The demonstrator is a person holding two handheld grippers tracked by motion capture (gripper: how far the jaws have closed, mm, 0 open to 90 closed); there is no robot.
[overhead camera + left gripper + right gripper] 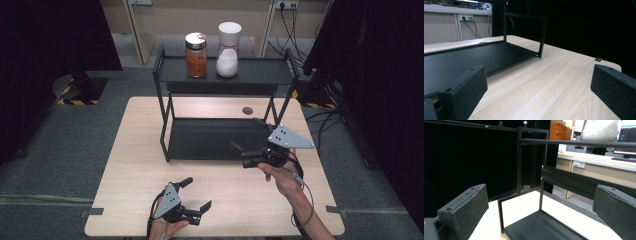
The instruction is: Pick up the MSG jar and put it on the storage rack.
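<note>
Though empty, rack (220,137) lengthwise left-right.

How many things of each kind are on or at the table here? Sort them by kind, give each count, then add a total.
Jars on the rack's top shelf: 2, the orange spice jar and the white salt jar
Black two-tier rack: 1
Hand-held grippers, both open: 2, the left gripper and the right gripper
Total: 5

A wooden table (135,165) is carrying a black two-tier rack (210,140), whose top shelf (260,72) is holding a red-filled jar (196,56) beside a white-filled jar (228,50).
</note>
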